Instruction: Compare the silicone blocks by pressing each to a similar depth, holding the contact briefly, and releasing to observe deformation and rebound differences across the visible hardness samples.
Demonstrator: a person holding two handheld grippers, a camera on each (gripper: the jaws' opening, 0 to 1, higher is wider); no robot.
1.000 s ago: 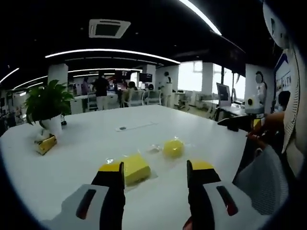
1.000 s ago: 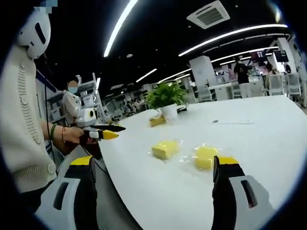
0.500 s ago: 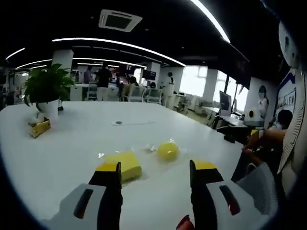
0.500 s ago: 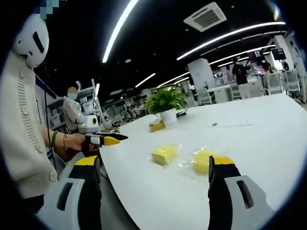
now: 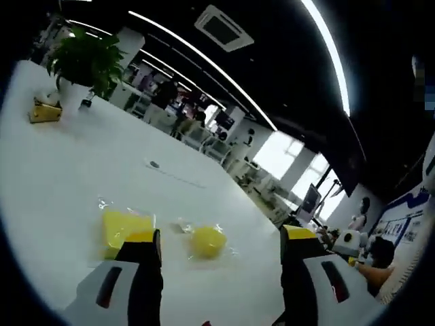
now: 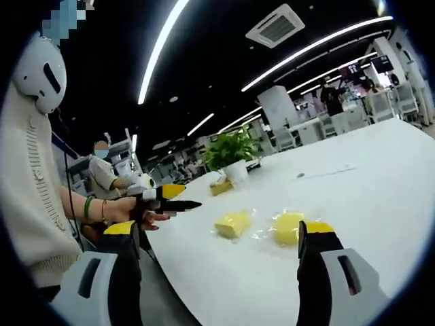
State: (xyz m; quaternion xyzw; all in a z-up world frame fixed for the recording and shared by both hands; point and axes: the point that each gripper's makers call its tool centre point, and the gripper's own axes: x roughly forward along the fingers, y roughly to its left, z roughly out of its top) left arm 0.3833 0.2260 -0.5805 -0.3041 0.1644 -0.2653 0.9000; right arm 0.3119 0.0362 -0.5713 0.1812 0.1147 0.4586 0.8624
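Two yellow silicone blocks lie in clear wrap on the white table [image 5: 61, 170]. In the left gripper view the square block [image 5: 121, 226] is partly behind my left jaw, and the round block [image 5: 207, 241] lies between the jaws. My left gripper [image 5: 219, 236] hangs open just short of them, holding nothing. In the right gripper view the square block [image 6: 231, 224] and round block [image 6: 287, 227] sit ahead of my open right gripper [image 6: 219, 227], whose right jaw overlaps the round block's edge. The left gripper [image 6: 182, 198], held in a hand, comes in from the left at the table's edge.
A potted plant [image 5: 85, 61] with a small yellow object [image 5: 44, 112] beside it stands at the table's far end, also seen as the plant [image 6: 231, 149] in the right gripper view. A person in a cream knit sleeve [image 6: 34, 183] is at the left. Desks, chairs and people fill the background.
The left gripper view has rolled and shifted as that hand moved in toward the table and blocks. The right gripper view has barely moved. Both blocks lie where they were.
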